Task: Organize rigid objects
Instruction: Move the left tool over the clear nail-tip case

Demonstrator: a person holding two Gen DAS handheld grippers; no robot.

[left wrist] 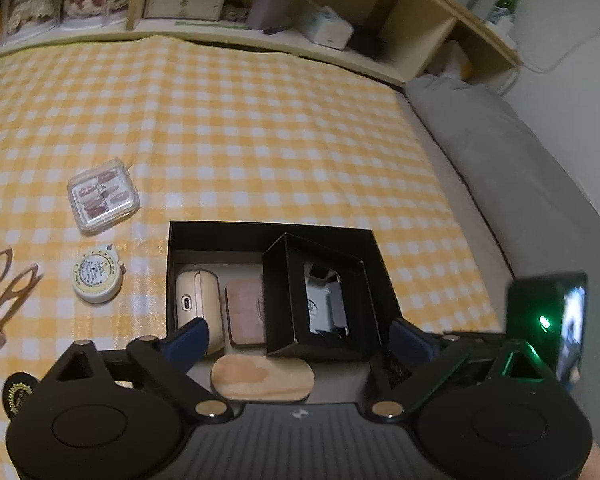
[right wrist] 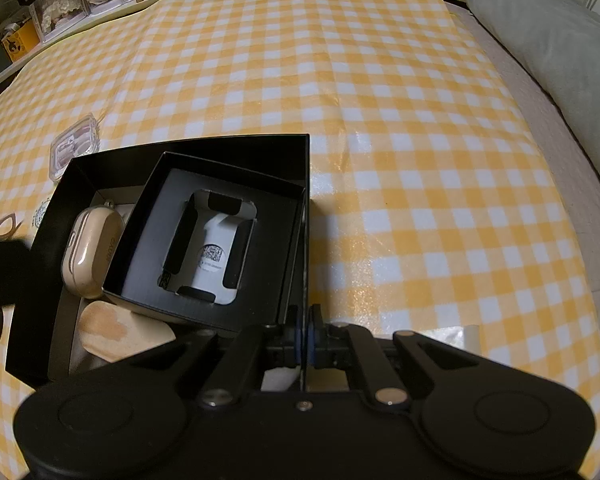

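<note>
Setting: a bed spread with a yellow-and-white checked cloth [left wrist: 228,128], wooden shelves [left wrist: 260,4] along its far edge and a grey pillow [left wrist: 480,136] at 2 o'clock in the left wrist view.

Large black box [left wrist: 172,264]: open-topped, it sits on the cloth at the near centre of the left wrist view.

Small black box [left wrist: 324,304]: open too, it stands tilted inside the large box, filling its right half; a white device with a printed code [right wrist: 214,256] shows through a cut-out in its insert.

Beige case [left wrist: 198,300]: it lies in the large box at 9 o'clock of the small box, just beside it.

Wooden pieces: a brown square coaster [left wrist: 246,312] lies between the case and the small box; a pale rounded wooden slab [left wrist: 262,378] lies at 6 o'clock of it, nearest the camera.

Left tongs [left wrist: 300,338]: spread wide over the near side of the large box, nothing between the blue pads [left wrist: 188,340].

Right tongs [right wrist: 303,340]: pressed together on the right-hand wall of the large black box, pinching its thin edge near the near corner.

Loose on the cloth: a clear plastic case of small pink items [left wrist: 102,196] at 10 o'clock of the large box, a round cream tape measure [left wrist: 96,278] at 9 o'clock, rose-gold scissors [left wrist: 4,284] further left, all apart from the box.
</note>
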